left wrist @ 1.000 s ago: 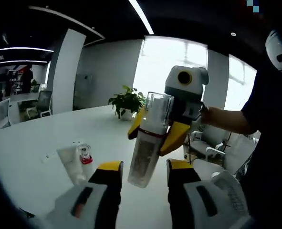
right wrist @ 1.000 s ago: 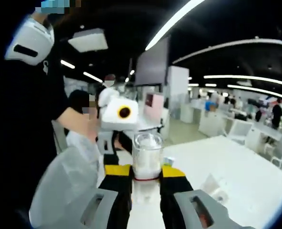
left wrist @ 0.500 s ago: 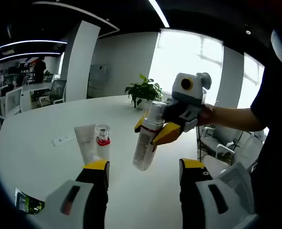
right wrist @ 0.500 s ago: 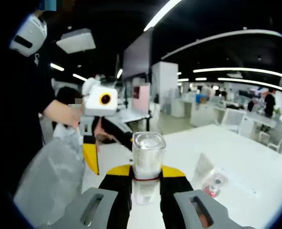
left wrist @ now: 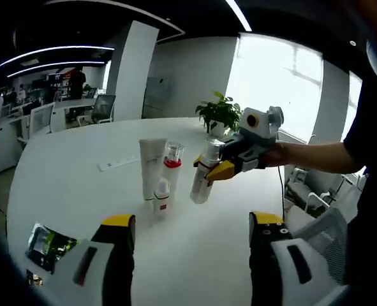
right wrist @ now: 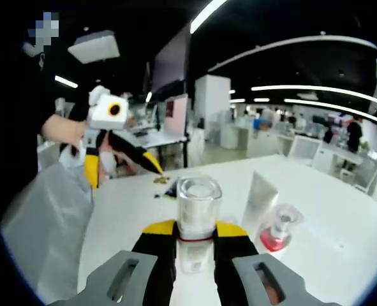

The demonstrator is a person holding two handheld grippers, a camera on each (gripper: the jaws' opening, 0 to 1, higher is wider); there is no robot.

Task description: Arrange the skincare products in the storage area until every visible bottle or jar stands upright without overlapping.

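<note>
**A:** What have your fingers got?

**B:** Your right gripper (right wrist: 195, 237) has its 2 yellow-tipped jaws closed on the clear-capped bottle (right wrist: 197, 213), pinching it just under the cap at the thin red band; in the right gripper view its long axis runs up between the jaws, clear cap on top. From the left gripper view, that same bottle (left wrist: 204, 178) hangs tilted over the white table (left wrist: 73, 172), cap up and leaning toward the right gripper (left wrist: 229, 167), base toward the tabletop; whether the base touches, you cannot tell.

**A:** And your left?

**B:** Your left gripper (left wrist: 191, 229) holds nothing; its jaws stand wide apart, above bare table.

**A:** What stands around it?

**B:** 3 products stand upright in a tight group just left of the held bottle: a white tube (left wrist: 152, 167), a red-collared bottle (left wrist: 172, 166) with a clear cap beside it, and a small bottle (left wrist: 162, 197) in front; a dark sachet (left wrist: 46, 243) lies flat near your left jaw; a potted plant (left wrist: 218, 115) sits at the far edge.
</note>
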